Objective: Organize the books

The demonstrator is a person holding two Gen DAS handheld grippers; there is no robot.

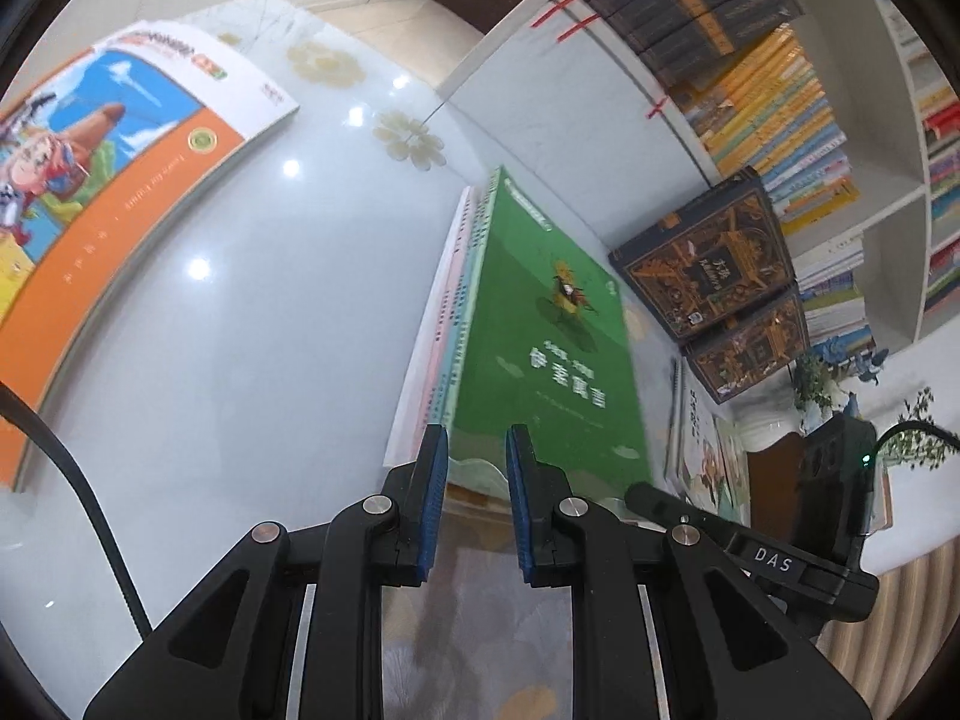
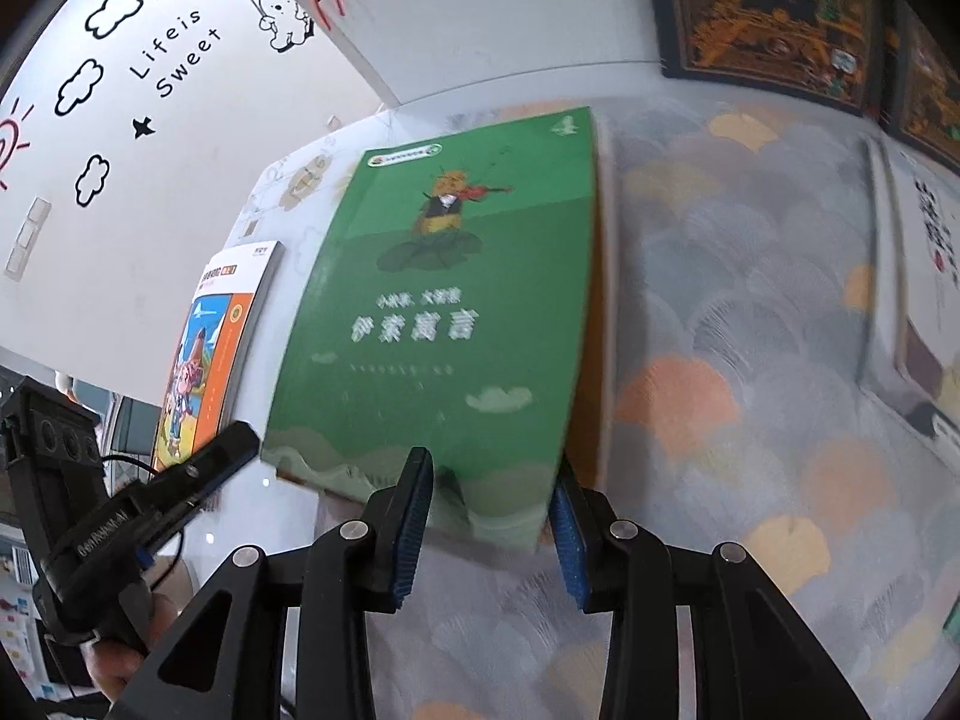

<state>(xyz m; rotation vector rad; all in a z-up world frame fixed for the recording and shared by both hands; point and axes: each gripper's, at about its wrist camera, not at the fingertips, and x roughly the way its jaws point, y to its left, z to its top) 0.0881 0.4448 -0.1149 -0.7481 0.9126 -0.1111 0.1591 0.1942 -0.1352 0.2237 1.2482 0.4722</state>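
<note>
Green book (image 2: 444, 312): thin glossy paperback, likely light, bendy, slippery; best pinched at its near edge. Left gripper (image 1: 477, 498) and right gripper (image 2: 492, 525) both gape, holding nothing.

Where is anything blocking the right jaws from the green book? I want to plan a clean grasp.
Nothing visible: the right gripper sits open at the near edge of the green paperback stack, with no object between.

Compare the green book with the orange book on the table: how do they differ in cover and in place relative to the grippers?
The green book has a plain green cover with a small violin-playing figure; the orange book shows a cartoon child above an orange band. The green book's near edge sits between the right gripper fingers; the orange book lies apart, untouched. Both carry printed titles.
</note>
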